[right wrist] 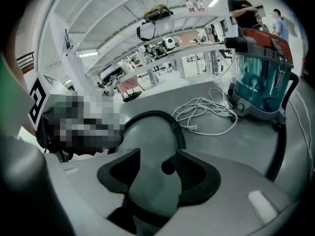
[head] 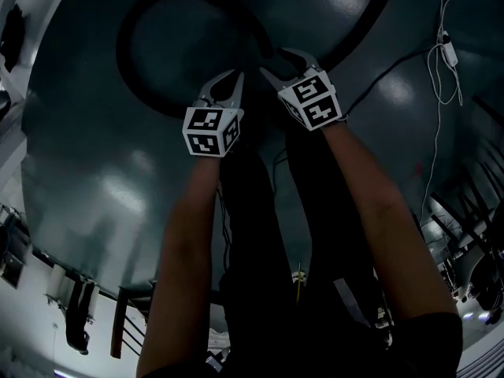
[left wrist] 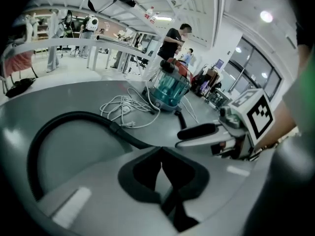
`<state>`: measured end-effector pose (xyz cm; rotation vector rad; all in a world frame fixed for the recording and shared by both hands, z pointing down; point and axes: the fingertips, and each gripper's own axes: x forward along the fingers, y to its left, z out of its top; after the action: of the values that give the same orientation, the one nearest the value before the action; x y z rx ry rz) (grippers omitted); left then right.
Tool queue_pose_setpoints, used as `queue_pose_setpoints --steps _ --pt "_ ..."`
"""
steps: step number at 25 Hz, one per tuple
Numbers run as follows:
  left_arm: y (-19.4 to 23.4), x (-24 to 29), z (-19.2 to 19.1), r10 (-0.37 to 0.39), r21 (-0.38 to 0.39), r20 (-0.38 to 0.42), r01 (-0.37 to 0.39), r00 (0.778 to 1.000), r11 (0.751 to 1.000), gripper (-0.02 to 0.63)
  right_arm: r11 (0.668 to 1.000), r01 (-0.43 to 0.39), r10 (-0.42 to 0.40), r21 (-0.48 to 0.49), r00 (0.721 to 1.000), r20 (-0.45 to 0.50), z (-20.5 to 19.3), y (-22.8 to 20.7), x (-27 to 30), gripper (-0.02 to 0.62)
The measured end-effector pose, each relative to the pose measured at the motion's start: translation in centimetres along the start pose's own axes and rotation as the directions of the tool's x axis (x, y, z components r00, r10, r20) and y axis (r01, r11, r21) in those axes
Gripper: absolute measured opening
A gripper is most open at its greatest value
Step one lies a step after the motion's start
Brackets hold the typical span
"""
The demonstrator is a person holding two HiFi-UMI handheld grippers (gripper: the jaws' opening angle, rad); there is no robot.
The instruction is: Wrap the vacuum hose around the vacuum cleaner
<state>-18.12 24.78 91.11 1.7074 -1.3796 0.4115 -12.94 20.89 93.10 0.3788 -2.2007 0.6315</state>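
The black vacuum hose (head: 126, 50) lies in a wide loop on the dark grey floor, just beyond both grippers. My left gripper (head: 234, 77) hovers at the loop's near edge, shut and holding nothing. Beside it my right gripper (head: 277, 61) stands open and empty above the hose. In the left gripper view the hose (left wrist: 69, 117) arcs across the floor ahead of the shut jaws (left wrist: 161, 163); the teal and red vacuum cleaner (left wrist: 170, 90) stands further back. In the right gripper view the hose (right wrist: 157, 116) arches just past the open jaws (right wrist: 155, 173), with the vacuum cleaner (right wrist: 258, 82) at the right.
A white power cable (left wrist: 123, 109) lies tangled on the floor between hose and vacuum. Another white cable with an adapter (head: 447, 53) runs along the right. Railings, racks and benches ring the round floor. People (left wrist: 172, 38) stand behind the vacuum.
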Motion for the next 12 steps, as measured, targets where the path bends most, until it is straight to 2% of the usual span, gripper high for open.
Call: queue_pose_setpoints --steps 6,12 --pt "1.9 3.8 -2.5 0.014 -0.005 -0.016 -0.014 1.0 1.0 0.011 0.998 -0.041 0.04 -0.045 0.999 -0.006 -2.0 -1.8 3.7 0.262" --pt "4.3 6.4 -3.9 0.016 -0.008 -0.036 -0.016 0.999 1.0 0.011 0.987 -0.085 0.079 -0.139 0.996 -0.051 -4.4 -1.9 6.6 0.295"
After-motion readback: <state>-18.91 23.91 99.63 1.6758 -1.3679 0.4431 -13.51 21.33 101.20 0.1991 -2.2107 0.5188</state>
